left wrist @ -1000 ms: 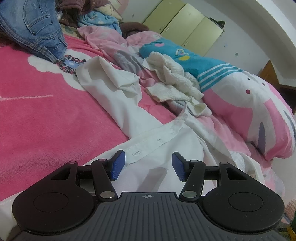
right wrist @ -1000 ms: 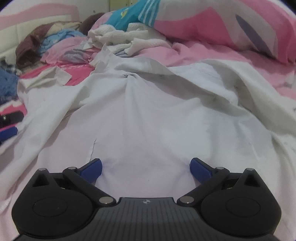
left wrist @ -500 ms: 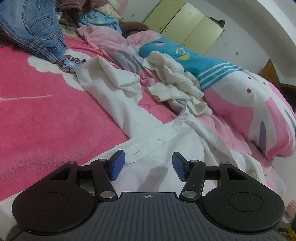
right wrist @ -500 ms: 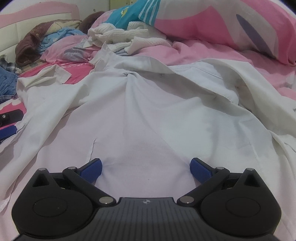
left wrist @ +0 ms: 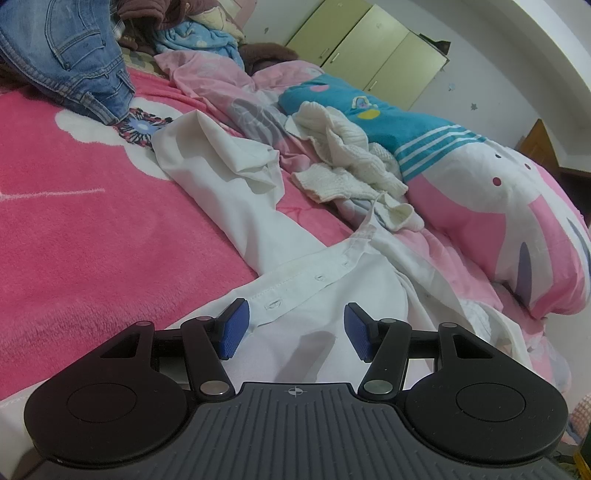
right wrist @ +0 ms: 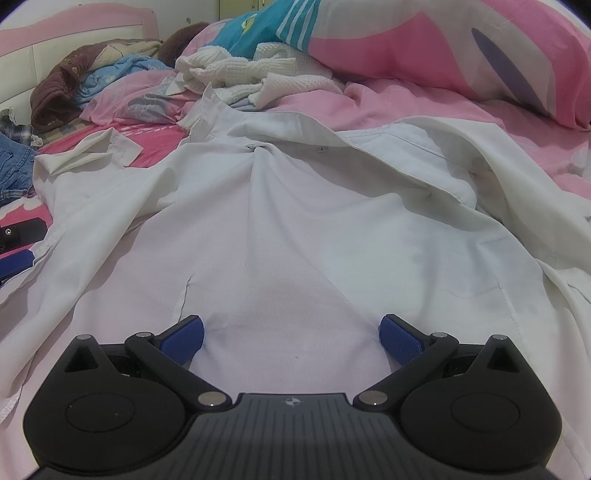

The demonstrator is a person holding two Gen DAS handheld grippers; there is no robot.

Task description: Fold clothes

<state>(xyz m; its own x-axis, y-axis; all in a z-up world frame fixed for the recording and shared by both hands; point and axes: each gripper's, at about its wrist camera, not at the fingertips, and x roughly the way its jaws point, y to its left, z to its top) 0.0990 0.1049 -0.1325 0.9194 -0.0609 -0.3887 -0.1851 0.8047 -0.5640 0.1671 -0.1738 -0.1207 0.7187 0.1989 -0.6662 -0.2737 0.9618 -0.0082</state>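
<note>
Since a second ago our right view has shifted a little across the white shirt, bringing more of the pink headboard into sight, while the left view looks unchanged. We see the shirt spread open on the pink blanket, its collar toward the white knit sweater and one sleeve reaching toward the jeans. Our left gripper hovers over the shirt's button placket, jaws parted and grasping nothing. Our right gripper stands spread wide over the shirt's inner back panel, also empty. We judge the cloth thin, light and limp: it will sag and wrinkle when lifted. The stitched placket, hem and collar look firmer, so we would pinch there, both sides together.
</note>
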